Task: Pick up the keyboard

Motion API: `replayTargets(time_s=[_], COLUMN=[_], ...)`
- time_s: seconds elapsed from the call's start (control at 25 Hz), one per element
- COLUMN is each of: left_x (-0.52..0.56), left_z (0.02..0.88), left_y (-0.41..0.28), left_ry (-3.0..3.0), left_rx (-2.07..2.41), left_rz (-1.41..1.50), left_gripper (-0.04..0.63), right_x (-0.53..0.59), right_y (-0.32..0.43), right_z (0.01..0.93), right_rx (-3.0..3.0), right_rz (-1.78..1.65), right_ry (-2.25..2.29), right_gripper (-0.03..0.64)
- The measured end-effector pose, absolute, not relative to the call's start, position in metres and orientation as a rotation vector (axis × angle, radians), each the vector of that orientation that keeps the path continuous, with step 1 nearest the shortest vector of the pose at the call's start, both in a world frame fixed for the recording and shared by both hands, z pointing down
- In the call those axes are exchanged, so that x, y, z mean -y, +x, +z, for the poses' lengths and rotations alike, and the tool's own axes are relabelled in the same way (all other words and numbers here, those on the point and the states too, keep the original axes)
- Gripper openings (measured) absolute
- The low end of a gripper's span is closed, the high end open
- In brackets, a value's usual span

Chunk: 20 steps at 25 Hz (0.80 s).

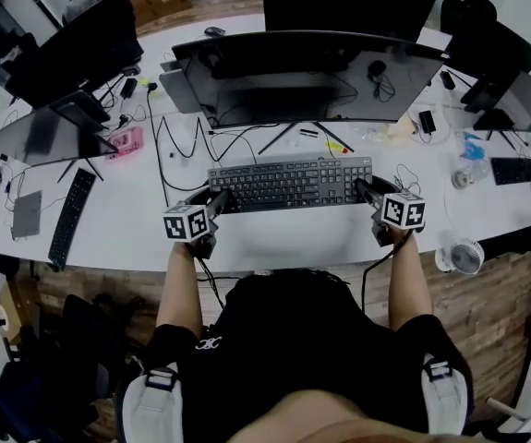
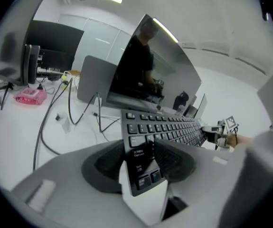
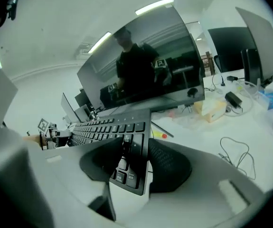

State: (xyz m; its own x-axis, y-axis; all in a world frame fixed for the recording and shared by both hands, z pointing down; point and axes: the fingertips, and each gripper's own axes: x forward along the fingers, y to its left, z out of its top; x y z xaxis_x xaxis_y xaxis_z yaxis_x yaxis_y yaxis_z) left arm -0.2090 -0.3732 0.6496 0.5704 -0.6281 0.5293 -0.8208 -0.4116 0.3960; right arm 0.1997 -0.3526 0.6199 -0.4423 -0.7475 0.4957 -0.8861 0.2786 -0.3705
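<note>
A black keyboard hangs above the white desk, in front of the curved monitor. My left gripper is shut on its left end and my right gripper on its right end. In the left gripper view the keyboard runs away from the left gripper, whose dark pads press on the end keys and the underside. The other gripper shows at the keyboard's far end. The right gripper view shows the same grip from the other end: the keyboard is clamped in the right gripper.
A wide curved monitor stands just behind, with loose cables at its foot. At the left are a second keyboard, a dark screen and a pink object. A small white fan sits at the desk's right front edge.
</note>
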Motion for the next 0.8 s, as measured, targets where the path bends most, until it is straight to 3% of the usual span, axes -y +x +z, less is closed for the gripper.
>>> replayTargets(time_s=[0.8], left_x=[0.39], left_z=[0.395], left_y=[-0.203], left_ry=[2.685], left_rx=[1.376], left_rz=[-0.076], left_gripper=[0.241], right_x=[0.353], right_y=[0.207], right_z=[0.367], right_rx=[2.732], right_rz=[0.173], right_ry=[1.707], right_gripper=[0.17])
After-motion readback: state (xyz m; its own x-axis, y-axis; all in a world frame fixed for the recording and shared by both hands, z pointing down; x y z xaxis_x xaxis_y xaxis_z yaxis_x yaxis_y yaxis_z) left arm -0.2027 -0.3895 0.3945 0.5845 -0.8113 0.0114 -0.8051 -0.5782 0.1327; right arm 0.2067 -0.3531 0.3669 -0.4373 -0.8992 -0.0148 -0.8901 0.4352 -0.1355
